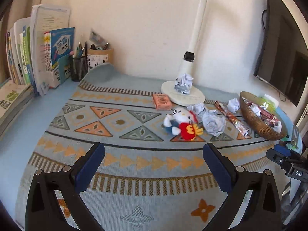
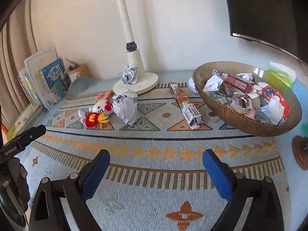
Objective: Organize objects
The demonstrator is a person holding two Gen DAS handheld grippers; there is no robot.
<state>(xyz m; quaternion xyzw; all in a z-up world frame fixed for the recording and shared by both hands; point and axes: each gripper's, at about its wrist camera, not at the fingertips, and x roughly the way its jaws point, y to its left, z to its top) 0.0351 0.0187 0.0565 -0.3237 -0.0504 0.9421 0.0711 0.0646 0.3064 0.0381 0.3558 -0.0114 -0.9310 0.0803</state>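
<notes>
Both grippers hover low over the patterned mat (image 2: 154, 196), nothing in hand. Left gripper (image 1: 154, 165): fingers spread wide, empty. Right gripper (image 2: 156, 170): same, wide apart, only mat btwn them.

Further out on the table, mid-mat: plush toy (image 1: 181, 121) lying on its side, crumpled paper (image 1: 211, 123) touching it on the right. Next over, a long flattened wrapper (image 2: 187, 107) lies just beside the bowl (image 2: 240, 127), which is already heaped w/ paper and wrappers. A small paper ball (image 2: 192, 85) sits against the bowl's rim. Behind the toy, a small orange box (image 1: 161, 101); another paper wad (image 1: 183, 83) rests on the lamp base (image 1: 192, 98). Books and pen cups at the far left wall.

Risks, as I read it: bowl is nearly full, so more scraps could slide back out. Paper touches the toy, so a sloppy pinch grabs both. Wad on the lamp base sits close to the pole, so the fingers may knock it.
</notes>
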